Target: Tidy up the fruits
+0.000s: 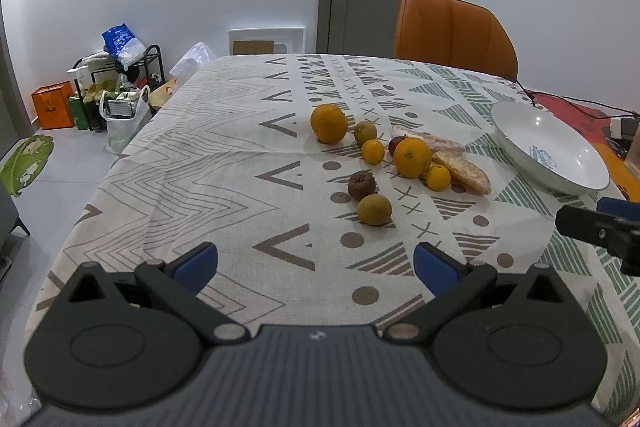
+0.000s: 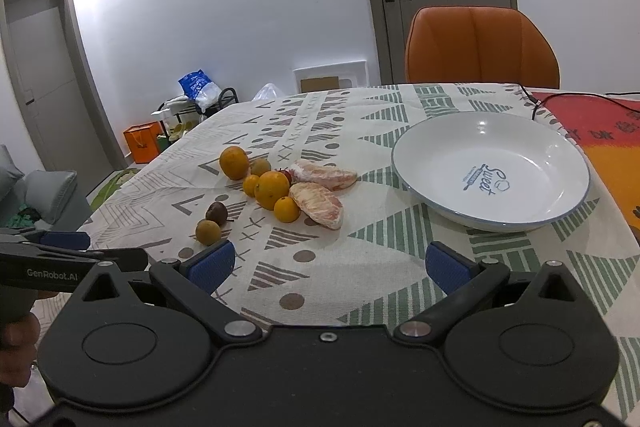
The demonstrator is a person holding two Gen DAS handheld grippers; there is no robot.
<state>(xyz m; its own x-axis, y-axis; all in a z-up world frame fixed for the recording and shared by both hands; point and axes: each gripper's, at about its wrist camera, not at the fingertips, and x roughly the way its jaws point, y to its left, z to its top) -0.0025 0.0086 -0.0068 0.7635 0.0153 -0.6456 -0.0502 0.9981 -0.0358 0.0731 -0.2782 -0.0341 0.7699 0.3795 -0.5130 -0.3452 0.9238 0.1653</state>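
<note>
Orange citrus and other fruits lie clustered on the patterned surface, left of an empty white plate printed "Sweet". Both the left hand-held gripper and right hand-held gripper hang released, grasping nothing; one housing reads "GenRobot.AI". Sorting appears not yet begun; the next move likely calls for closing on 1 fruit.

red fruit half hidden behind orange
</note>
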